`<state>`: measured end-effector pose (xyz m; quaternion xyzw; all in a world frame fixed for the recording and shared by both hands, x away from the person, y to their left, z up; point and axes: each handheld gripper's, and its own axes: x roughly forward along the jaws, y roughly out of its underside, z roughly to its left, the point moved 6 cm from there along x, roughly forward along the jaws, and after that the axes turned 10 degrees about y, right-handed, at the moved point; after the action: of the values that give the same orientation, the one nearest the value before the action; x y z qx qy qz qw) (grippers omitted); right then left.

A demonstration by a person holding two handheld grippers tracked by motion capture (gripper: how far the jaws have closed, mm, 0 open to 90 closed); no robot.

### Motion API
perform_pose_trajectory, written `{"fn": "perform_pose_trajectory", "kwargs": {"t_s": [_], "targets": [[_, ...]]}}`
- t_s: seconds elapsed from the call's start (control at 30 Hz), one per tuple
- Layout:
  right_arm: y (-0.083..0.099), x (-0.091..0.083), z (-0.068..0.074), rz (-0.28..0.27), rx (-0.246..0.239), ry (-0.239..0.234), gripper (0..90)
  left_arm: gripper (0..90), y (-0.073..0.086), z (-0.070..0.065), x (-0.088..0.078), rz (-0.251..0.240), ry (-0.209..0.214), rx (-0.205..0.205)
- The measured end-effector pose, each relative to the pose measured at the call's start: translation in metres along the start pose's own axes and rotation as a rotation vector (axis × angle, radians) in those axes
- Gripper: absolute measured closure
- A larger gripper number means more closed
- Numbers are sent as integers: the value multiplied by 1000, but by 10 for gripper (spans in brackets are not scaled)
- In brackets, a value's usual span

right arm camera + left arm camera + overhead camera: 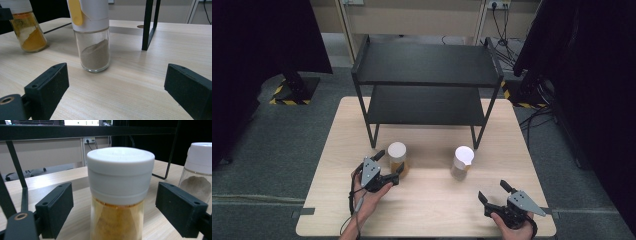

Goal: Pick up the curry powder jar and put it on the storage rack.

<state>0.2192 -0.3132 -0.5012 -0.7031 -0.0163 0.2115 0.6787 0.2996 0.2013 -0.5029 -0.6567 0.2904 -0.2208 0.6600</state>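
Plainly unlabelled, the yellow spice jar (117, 195) stands between the left tongs (115, 212).

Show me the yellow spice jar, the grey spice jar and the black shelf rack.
yellow spice jar (120, 170), left gripper view, on its white lid.
grey spice jar (95, 53), right gripper view, on its glass body.
black shelf rack (427, 62), high view, on its top shelf.

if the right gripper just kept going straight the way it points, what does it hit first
Most likely the jar of grey-brown powder, standing slightly left of centre ahead of the right gripper, whose jaws are open with bare table between. Depth is hard to judge, so it might only clip it.
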Motion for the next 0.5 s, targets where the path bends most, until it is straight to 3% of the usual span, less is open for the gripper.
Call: {"fn": "perform_pose_trajectory", "kwargs": {"t_s": [0.5], "targets": [[0,0,-1,-2,8,-5,58,247,-11,-4,14,20,-9,16]]}}
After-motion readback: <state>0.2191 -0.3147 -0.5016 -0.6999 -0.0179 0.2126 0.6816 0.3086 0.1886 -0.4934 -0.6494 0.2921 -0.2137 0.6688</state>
